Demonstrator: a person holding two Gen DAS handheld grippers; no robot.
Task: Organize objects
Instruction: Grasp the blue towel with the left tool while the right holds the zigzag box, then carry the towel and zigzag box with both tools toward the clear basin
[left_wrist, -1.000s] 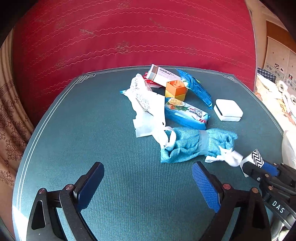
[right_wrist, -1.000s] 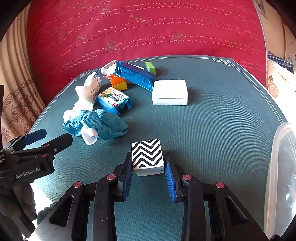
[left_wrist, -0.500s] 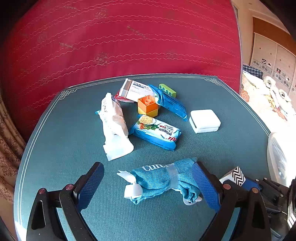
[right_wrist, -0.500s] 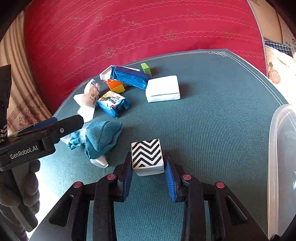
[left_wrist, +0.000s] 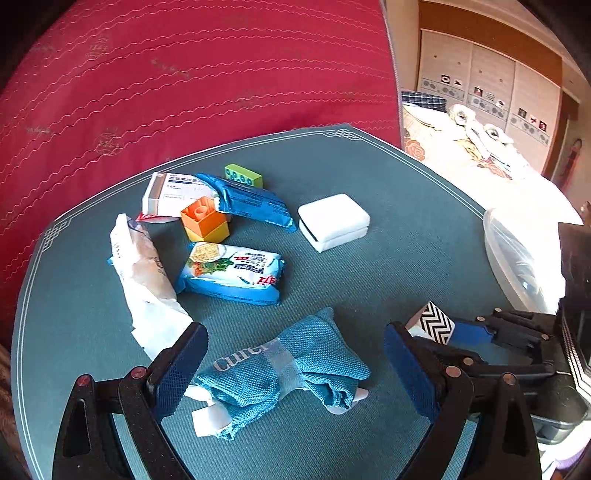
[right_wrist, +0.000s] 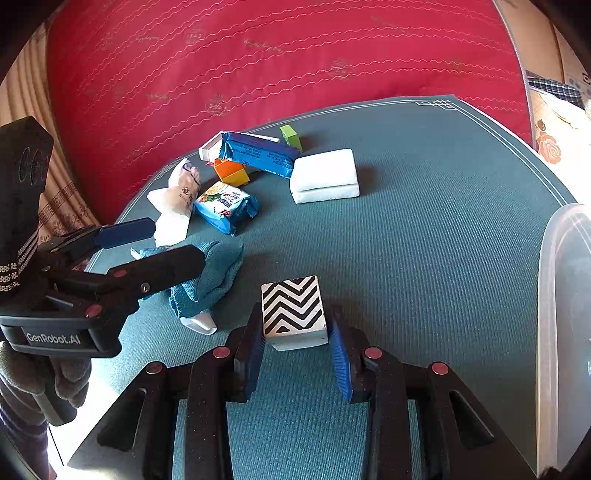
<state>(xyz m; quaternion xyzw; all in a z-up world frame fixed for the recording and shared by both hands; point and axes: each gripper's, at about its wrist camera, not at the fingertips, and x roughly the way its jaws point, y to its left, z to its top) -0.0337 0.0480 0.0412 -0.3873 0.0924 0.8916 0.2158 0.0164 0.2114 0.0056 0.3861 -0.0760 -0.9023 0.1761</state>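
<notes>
A teal cloth bundle (left_wrist: 284, 369) with a clear band and white tags lies on the green table mat (left_wrist: 369, 280). My left gripper (left_wrist: 293, 354) is open wide and straddles it, pads clear of the fabric. In the right wrist view the left gripper (right_wrist: 176, 240) hovers over the cloth (right_wrist: 210, 280). My right gripper (right_wrist: 295, 334) is shut on a small block with black-and-white zigzags (right_wrist: 293, 310), low over the mat. The left wrist view shows that block (left_wrist: 432, 323) just right of the cloth.
Farther back lie a noodle packet (left_wrist: 232, 275), a white bag (left_wrist: 142, 266), an orange-yellow brick (left_wrist: 205, 219), a green brick (left_wrist: 243, 175), a medicine box (left_wrist: 173, 192), a blue wrapper (left_wrist: 255, 201) and a white box (left_wrist: 334, 221). A clear plastic tub (right_wrist: 565, 314) stands at right. A red bedspread (left_wrist: 184, 74) rises behind.
My left gripper has swung round and moved over the teal cloth, which now sits between its open fingers. The right gripper has kept still with the zigzag block.
</notes>
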